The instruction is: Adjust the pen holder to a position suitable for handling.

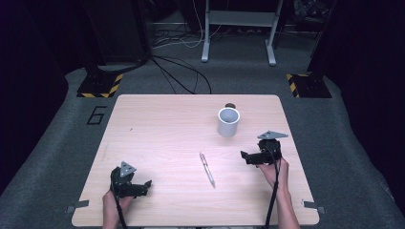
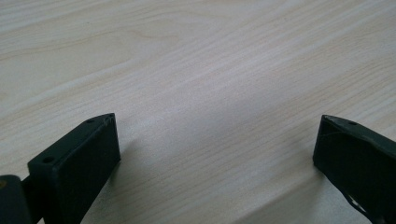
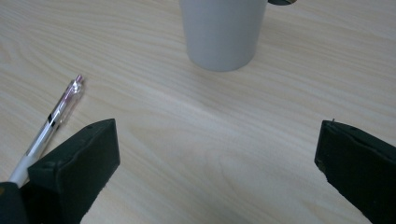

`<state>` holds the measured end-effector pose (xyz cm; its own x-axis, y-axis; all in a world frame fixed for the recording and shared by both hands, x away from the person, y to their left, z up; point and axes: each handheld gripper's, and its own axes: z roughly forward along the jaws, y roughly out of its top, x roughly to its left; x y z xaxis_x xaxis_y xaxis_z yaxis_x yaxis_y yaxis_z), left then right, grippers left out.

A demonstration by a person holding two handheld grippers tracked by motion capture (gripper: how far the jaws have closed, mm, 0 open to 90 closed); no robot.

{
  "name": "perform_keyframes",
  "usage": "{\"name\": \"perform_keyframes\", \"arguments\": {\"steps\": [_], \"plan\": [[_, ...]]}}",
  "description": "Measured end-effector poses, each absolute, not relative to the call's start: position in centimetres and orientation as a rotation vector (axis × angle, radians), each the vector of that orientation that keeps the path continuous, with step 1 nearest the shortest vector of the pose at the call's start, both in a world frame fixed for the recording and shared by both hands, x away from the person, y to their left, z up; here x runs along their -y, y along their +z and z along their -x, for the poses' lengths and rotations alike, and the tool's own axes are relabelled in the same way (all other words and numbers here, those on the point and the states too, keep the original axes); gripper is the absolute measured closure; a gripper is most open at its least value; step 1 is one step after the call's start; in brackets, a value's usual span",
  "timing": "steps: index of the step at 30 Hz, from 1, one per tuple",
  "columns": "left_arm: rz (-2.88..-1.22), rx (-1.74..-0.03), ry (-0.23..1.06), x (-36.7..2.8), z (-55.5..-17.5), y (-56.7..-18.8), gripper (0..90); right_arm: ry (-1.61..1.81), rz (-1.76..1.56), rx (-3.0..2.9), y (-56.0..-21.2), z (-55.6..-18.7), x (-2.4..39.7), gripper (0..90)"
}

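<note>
Your right gripper [image 1: 246, 157] sits low over the table [image 1: 157, 129] with its jaws spread wide and nothing between them. The pen [image 1: 207, 169] is the nearest thing to it: it lies flat on the wood just off the tips of the jaws, on the side toward your other hand, close but not touching. In the right gripper view the pen [image 3: 51, 122] runs past the outside of the left-hand jaw, its clip end pointing away from you and its near end hidden behind that jaw. The white cup [image 1: 228, 122] stands upright ahead of this gripper, well apart from it, and in the right gripper view the cup [image 3: 222, 32] is straight ahead between the jaws' lines. A small dark object [image 1: 230, 105] sits just behind the cup; what it is cannot be told.

Your left gripper [image 1: 144, 187] rests at the near edge of the table, far from the pen, jaws also wide open and holding nothing, with bare wood between them.
</note>
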<state>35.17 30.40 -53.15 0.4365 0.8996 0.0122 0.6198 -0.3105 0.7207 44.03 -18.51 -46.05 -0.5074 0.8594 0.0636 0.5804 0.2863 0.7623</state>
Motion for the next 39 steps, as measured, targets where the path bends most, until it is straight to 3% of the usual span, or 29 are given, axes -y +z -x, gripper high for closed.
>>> {"name": "perform_keyframes", "arguments": {"steps": [15, 39], "plan": [[-2.045, -1.272, 0.557, -30.4, -35.2, -53.1, 0.7, 1.048, -1.308, -2.227, -44.8, -52.3, 14.9, 0.0], [-2.050, -1.268, 0.563, -30.5, -35.2, -53.1, 0.8, 0.998, -1.362, -2.264, -46.1, -57.8, 11.3, 0.0]]}}
